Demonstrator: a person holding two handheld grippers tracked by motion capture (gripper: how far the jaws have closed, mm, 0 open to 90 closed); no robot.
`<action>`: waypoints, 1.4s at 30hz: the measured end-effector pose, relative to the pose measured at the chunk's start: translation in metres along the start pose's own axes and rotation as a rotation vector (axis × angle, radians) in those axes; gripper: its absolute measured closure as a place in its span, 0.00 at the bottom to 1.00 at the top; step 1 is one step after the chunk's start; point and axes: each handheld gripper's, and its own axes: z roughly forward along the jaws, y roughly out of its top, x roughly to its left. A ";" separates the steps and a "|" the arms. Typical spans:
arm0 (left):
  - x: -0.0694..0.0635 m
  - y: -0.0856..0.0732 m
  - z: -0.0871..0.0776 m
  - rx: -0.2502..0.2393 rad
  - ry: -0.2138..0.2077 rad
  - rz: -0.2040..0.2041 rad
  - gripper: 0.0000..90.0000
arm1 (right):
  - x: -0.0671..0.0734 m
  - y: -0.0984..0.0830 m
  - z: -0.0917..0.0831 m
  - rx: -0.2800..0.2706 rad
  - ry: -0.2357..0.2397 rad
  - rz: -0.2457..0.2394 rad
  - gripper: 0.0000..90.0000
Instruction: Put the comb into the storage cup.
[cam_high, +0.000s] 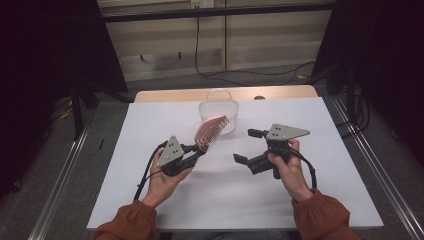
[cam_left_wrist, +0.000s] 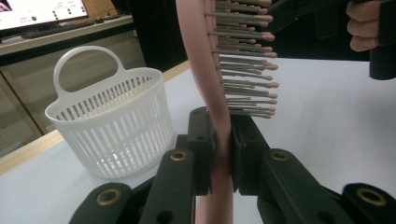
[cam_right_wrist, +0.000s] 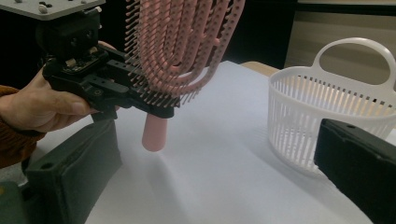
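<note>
- Pink plastic, the hairbrush (cam_high: 210, 131) is held up off the white table (cam_high: 150, 200) by the left gripper (cam_high: 199, 148), just in front of the white slatted basket (cam_high: 218, 116) — probably where it is meant to go.
- Left gripper's jaws are pressed together on the brush's narrow neck, head tilted up toward the basket, handle hanging below; gripping at the neck likely keeps the long head from swinging.
- Right gripper (cam_high: 248, 145) stands apart from the brush with its jaws spread wide and nothing between them, so the left one carries the brush alone.
- Left gripper view gives the pinch itself: both pads (cam_left_wrist: 205, 149) flat against the thin pink neck (cam_left_wrist: 223, 140), bristles (cam_left_wrist: 247, 60) pointing to one side, basket (cam_left_wrist: 112, 126) beyond.
- Right gripper view gives what that one hides — the rounded handle end (cam_right_wrist: 154, 135) hanging clear of the table, and the looped, open ribs of the brush head (cam_right_wrist: 182, 42).
</note>
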 end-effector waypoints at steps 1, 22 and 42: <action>0.000 0.000 -0.001 0.000 -0.001 -0.003 0.90 | 0.000 0.000 0.000 -0.002 -0.002 -0.001 0.00; -0.003 -0.001 -0.002 -0.023 -0.098 -0.091 0.90 | 0.008 0.003 0.002 -0.052 0.090 0.010 0.03; -0.013 -0.001 0.001 -0.046 -0.178 -0.074 0.89 | 0.015 0.017 0.000 -0.128 0.127 -0.023 0.03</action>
